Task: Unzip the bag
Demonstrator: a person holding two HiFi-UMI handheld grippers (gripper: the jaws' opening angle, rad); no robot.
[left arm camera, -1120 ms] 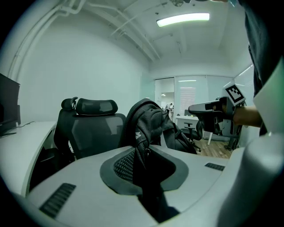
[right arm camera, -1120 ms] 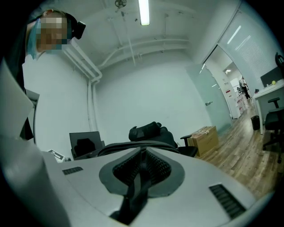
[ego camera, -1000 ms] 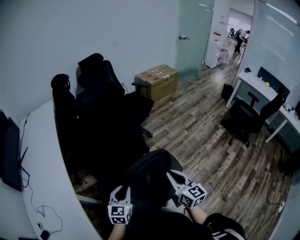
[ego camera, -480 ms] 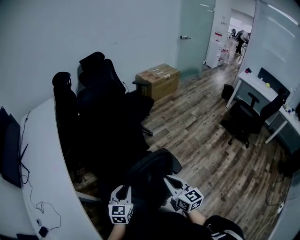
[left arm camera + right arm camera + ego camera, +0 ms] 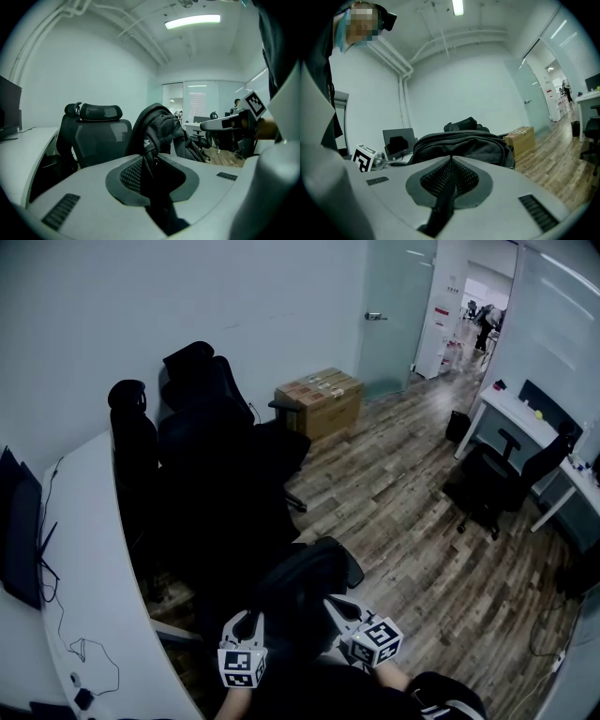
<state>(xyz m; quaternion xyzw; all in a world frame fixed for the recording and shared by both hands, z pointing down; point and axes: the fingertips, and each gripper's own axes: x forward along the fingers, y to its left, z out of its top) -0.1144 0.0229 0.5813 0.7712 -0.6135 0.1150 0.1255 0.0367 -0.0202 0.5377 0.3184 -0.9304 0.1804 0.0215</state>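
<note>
Plainly, bag (image 5: 161,124), clamped in left tool (image 5: 151,161)

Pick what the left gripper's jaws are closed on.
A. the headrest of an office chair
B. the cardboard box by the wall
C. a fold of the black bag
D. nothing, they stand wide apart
C: in the left gripper view, the left gripper has its jaws pressed on a fold of the black bag, which rises up from between them.
</note>
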